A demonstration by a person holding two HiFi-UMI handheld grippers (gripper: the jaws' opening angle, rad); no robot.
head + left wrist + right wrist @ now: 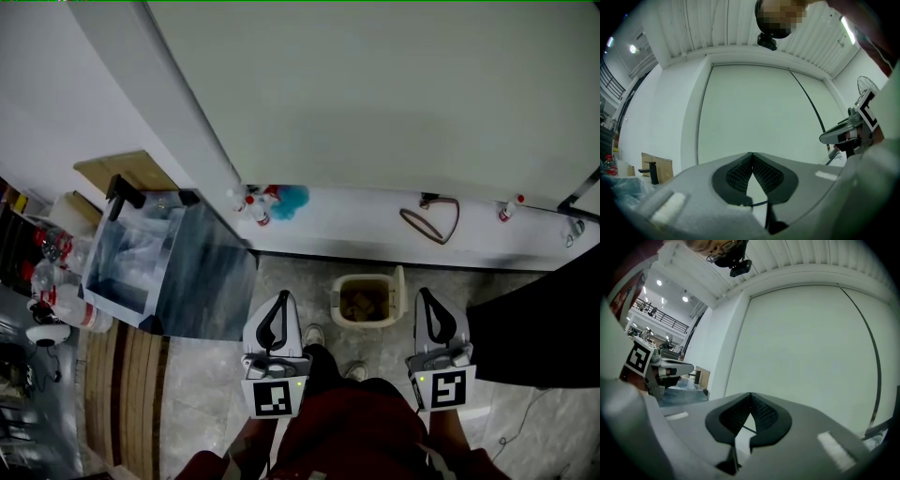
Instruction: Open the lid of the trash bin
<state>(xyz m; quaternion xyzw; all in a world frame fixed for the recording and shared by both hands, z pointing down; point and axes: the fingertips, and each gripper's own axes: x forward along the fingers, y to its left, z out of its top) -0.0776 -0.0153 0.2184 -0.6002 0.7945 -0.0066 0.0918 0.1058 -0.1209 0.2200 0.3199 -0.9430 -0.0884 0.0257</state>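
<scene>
Down on the floor [202,398] against the wall [375,94], one cream trash bin [367,279] is sitting with its lid [400,287] seemingly standing raised at its right edge, contents showing. You are holding two grippers, left gripper [278,305] and right gripper [427,298], flanking it, both pressed together, empty. Opening is looking finished; next is merely confirming.

Trash bin [335,302] contents: brownish, too small to tell. Small red-white items [255,208] by the wall: can't identify. Clutter [42,281] at left edge: dark, blurred, partly cut off. Person [352,431] cut off by bottom edge.
</scene>
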